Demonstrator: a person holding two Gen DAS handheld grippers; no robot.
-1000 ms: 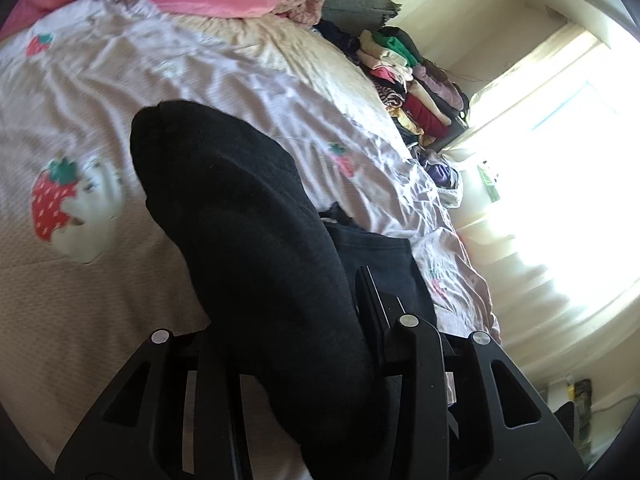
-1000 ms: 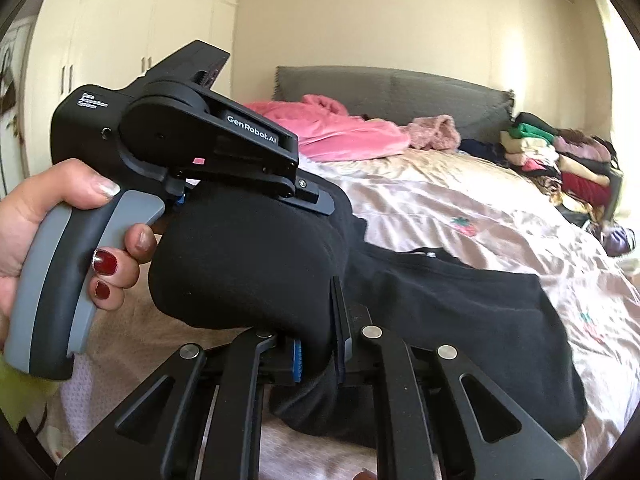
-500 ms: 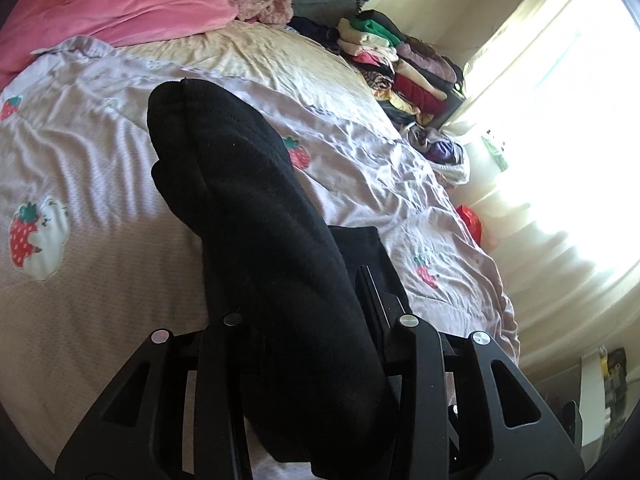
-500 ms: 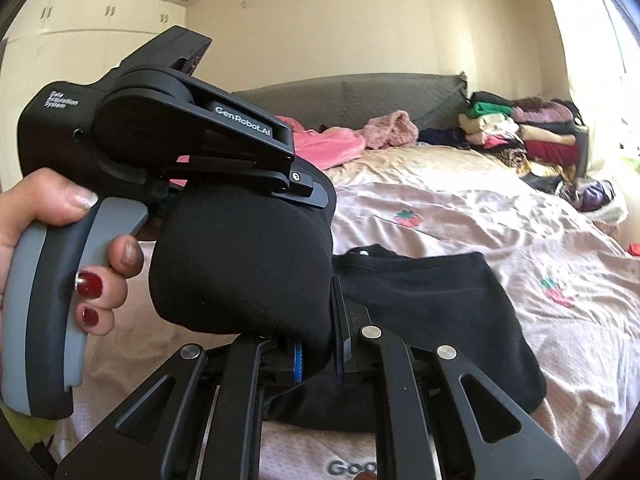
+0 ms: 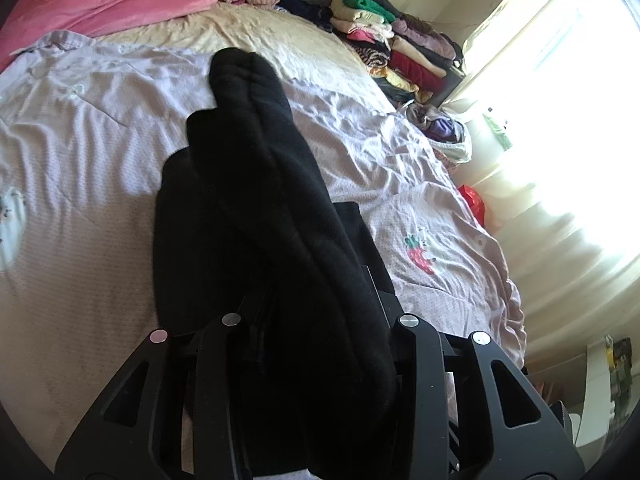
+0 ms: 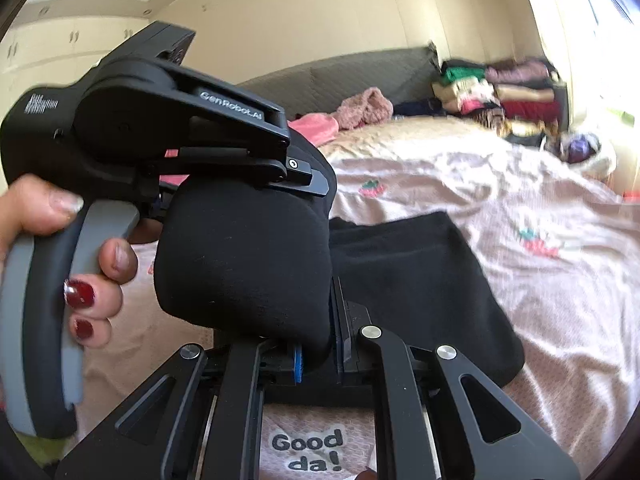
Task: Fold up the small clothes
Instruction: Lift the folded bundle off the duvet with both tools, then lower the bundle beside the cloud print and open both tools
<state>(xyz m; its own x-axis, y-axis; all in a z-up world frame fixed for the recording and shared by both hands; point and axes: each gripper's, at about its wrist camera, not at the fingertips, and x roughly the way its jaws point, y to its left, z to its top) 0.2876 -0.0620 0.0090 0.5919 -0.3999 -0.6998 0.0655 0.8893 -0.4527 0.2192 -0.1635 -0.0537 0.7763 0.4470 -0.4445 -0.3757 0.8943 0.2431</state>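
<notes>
I have the black garment (image 6: 248, 264) held up off the bed (image 6: 540, 300) between both tools. My right gripper (image 6: 320, 344) pinches a bunched fold of it, and the left gripper (image 6: 304, 184), seen from the right camera with the hand (image 6: 60, 248) on its grey handle, clamps the top of the same bundle. From the left camera, the left gripper (image 5: 316, 320) is pressed on the cloth (image 5: 260, 200), which stands up between its fingers. The rest trails down onto the strawberry-print sheet (image 5: 420, 248). A stack of clothes (image 5: 400, 52) sits at the far corner
</notes>
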